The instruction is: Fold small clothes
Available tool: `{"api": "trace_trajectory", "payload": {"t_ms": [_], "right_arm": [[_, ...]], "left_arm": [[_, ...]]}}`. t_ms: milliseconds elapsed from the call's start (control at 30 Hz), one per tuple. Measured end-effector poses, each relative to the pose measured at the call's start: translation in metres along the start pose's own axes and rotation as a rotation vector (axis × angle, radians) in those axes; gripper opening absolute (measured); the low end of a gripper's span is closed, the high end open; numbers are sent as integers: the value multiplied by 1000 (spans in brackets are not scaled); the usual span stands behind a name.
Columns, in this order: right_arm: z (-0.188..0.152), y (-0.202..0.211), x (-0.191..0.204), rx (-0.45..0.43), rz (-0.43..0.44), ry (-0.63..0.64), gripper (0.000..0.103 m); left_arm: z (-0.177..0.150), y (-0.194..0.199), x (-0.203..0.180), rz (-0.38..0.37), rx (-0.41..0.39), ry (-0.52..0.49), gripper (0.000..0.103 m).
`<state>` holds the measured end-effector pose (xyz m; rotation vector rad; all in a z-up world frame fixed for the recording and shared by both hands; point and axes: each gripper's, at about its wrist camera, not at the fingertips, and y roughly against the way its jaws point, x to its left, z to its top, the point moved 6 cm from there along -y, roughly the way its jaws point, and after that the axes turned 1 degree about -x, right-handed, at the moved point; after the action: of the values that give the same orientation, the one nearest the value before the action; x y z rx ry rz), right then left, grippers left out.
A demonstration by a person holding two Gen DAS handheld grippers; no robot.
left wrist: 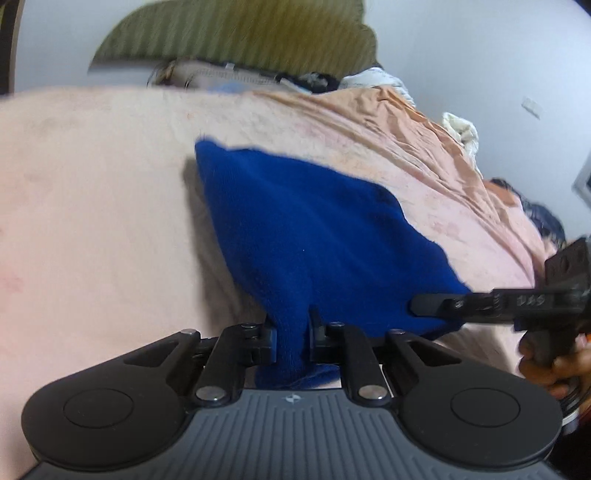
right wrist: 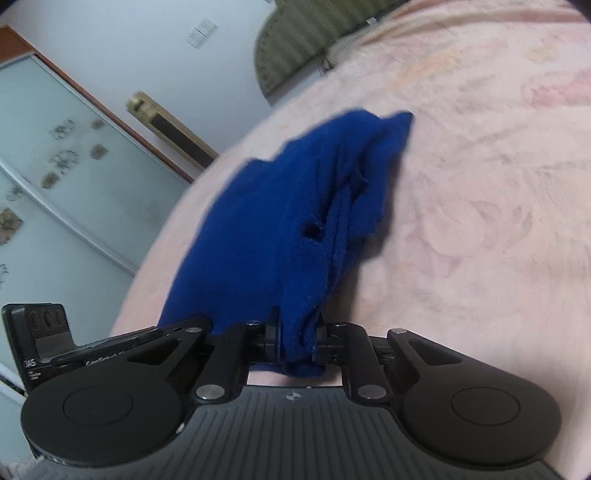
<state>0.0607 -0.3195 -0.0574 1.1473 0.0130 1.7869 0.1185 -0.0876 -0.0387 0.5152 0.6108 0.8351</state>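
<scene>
A small blue knit garment hangs over the pink bedspread, held by both grippers. My left gripper is shut on one near edge of it. The right gripper reaches in from the right of the left wrist view, and its fingers pinch the garment's other edge. In the right wrist view, my right gripper is shut on a bunched fold of the blue garment, which stretches away over the bedspread. The left gripper's body shows at the lower left.
A green striped headboard and a pile of clothes lie at the far end of the bed. An orange sheet is rumpled at the right. A frosted sliding wardrobe door stands beyond the bed's left edge.
</scene>
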Motion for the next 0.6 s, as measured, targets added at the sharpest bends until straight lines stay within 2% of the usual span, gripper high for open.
{"api": "trace_trajectory", "payload": {"t_ms": [67, 133, 200, 233, 267, 300, 367, 433, 500, 600], "right_arm": [[-7, 4, 3, 6, -24, 5, 18], [-13, 3, -5, 19, -159, 49, 28], [-18, 13, 5, -30, -251, 123, 31], [-20, 21, 15, -76, -313, 170, 37], [-22, 28, 27, -129, -381, 233, 42], [-26, 31, 37, -168, -430, 295, 46], [-36, 32, 59, -222, -499, 430, 61], [-48, 25, 71, -206, -488, 512, 74], [-51, 12, 64, -152, -486, 496, 78], [-46, 6, 50, -107, -550, 433, 78]], "left_arm": [[-9, 3, -3, 58, 14, -29, 18], [-17, 2, -7, 153, 25, -44, 21], [-20, 9, -15, 215, -1, -68, 37], [-21, 13, -19, 248, -18, -81, 45], [-23, 15, -23, 289, -29, -91, 65], [-24, 17, -28, 328, -43, -96, 76], [-27, 20, -34, 378, -63, -109, 76], [-33, 18, -39, 410, -30, -136, 77], [-36, 15, -39, 441, 10, -141, 77], [-41, 22, -36, 443, 15, -95, 77]]}}
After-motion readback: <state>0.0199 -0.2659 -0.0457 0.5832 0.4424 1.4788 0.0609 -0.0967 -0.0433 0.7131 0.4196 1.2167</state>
